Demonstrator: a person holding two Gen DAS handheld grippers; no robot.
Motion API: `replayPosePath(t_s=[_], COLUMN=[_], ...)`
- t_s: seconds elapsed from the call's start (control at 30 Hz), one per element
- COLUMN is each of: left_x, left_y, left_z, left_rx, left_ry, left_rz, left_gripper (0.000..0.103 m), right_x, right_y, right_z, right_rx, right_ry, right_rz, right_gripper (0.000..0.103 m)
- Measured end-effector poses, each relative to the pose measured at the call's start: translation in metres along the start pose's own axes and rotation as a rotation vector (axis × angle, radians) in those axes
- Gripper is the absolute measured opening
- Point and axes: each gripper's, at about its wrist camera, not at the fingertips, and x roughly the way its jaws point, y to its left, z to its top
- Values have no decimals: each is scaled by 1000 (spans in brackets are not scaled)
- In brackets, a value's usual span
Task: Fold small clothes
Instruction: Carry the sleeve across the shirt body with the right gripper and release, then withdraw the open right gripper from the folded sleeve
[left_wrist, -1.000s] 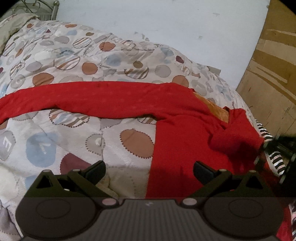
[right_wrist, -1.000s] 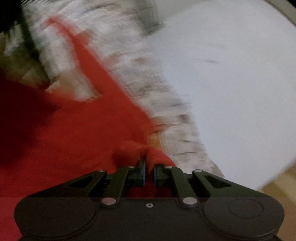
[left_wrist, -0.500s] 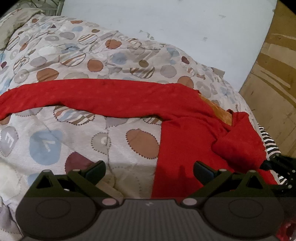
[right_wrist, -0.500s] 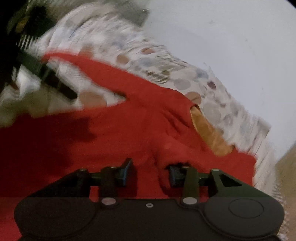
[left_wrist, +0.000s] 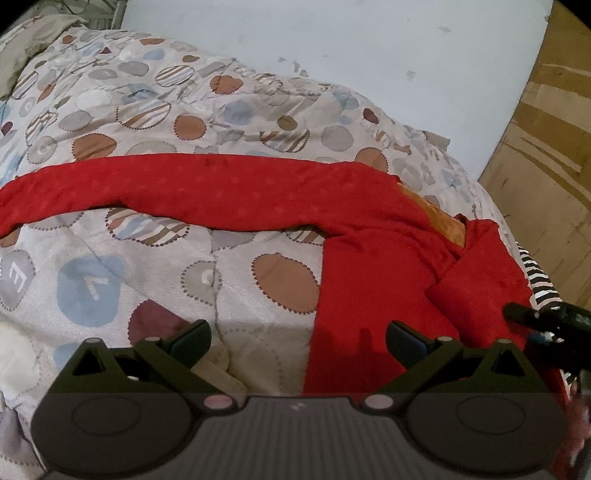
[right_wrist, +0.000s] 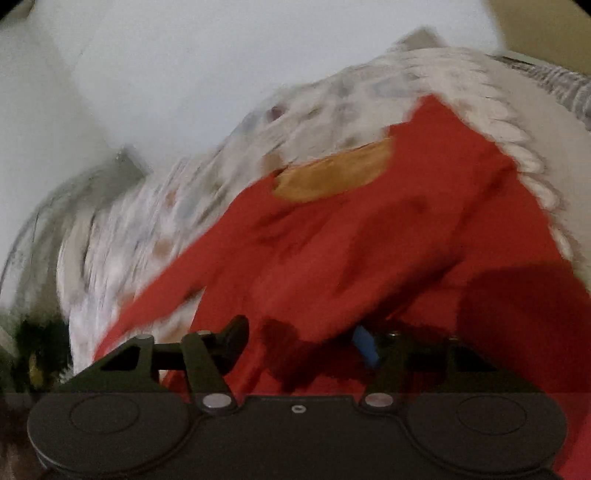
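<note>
Lying across the quilt (left_wrist: 155, 280), the red garment (left_wrist: 373, 266) is the landmark: one long sleeve runs left from its body, another is folded over its right side, and an orange lining (left_wrist: 443, 218) shows at its neck. Left of the body, the left gripper (left_wrist: 297, 338) hovers with jaws wide apart and nothing between them. Over its right edge, the right gripper (right_wrist: 301, 345) stands parted above red cloth, gripping nothing
</note>
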Motion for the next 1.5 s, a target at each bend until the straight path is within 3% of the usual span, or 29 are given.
replayPosePath(t_s=[0.03,0.07,0.13,0.23,0.3,0.5,0.6,0.63,0.67,0.8,0.93,1.1,1.17,1.23,1.33,1.43,1.47,1.5], left_x=[0,0,1,-1,-4,-24,-29,-29,-28,-22,-13,5,11,16,25,25,24,24], left_y=[0,1,2,3,4,11,22,25,27,21,2,-23,-31,-37,-44,-45,-44,-44], left_z=[0,1,1,2,2,4,7,8,9,7,-3,-17,-22,-27,-30,-31,-31,-31], left_rx=[-3,-7,-10,-17,-21,-60,-126,-146,-155,-113,-3,118,157,192,224,214,217,223], left_ry=[0,0,-4,-18,-43,-215,-250,-248,-238,-195,-141,-49,-26,-14,3,2,-2,-5], left_rz=[0,-1,-1,2,24,185,195,186,174,125,59,44,55,85,127,116,111,111], left_gripper=[103,103,103,103,103,103,103,103,103,103,103,103,103,103,103,103,103,103], right_x=[1,1,-3,-11,-14,-17,-19,-20,-23,-40,-50,-24,-7,8,35,56,56,61], right_y=[-1,2,18,66,99,152,154,152,149,135,108,54,28,8,-9,-11,-8,-8], right_z=[3,5,2,-15,-36,-108,-141,-149,-154,-145,-109,-57,-35,-22,-13,-1,0,4], right_rx=[-3,-33,-164,-524,-773,-1285,-1469,-1514,-1534,-1449,-1315,-1191,-1119,-1108,-1144,-1144,-1142,-1146], right_ry=[-27,-46,-112,-211,-227,-144,-79,-50,-32,-45,-116,-159,-142,-128,-81,-105,-117,-125], right_rz=[-39,-70,-113,-116,-70,27,29,20,22,2,-164,-517,-615,-660,-686,-689,-683,-675], right_gripper=[27,17,9,8,8,7,8,13,17,54,69,70,68,60,59,57,54,43])
